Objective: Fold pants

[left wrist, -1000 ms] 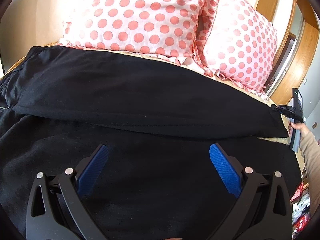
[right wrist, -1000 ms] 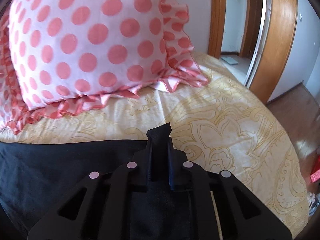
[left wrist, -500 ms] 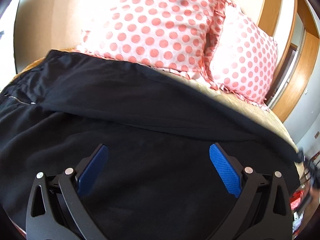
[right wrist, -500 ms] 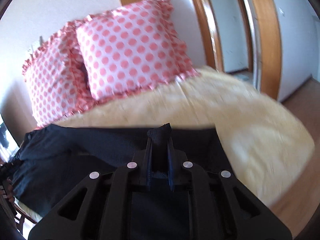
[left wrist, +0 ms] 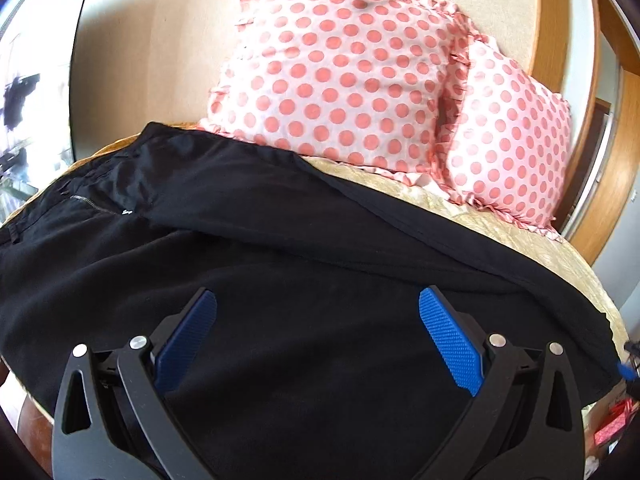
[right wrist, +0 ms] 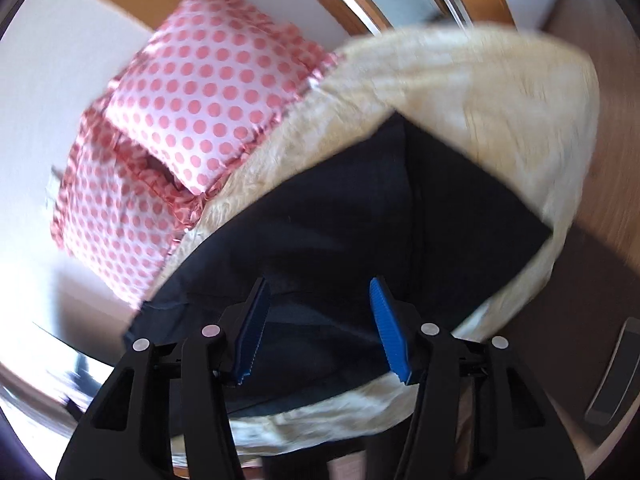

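Observation:
Black pants lie flat on the yellow bedspread, one leg folded over the other, waist and zipper at the left. My left gripper is open and empty just above the middle of the pants. In the right wrist view the leg ends of the pants lie near the bed's edge. My right gripper is open and empty above them; the view is blurred. A blue tip of the right gripper shows at the left wrist view's right edge.
Two pink polka-dot pillows lean at the head of the bed, also in the right wrist view. A wooden door frame stands right. Wooden floor lies beyond the bed edge, with a dark flat object on it.
My right gripper has let go of the pants hem and opened, after carrying it across and pulling back and up. My left gripper stayed open and rose a little.

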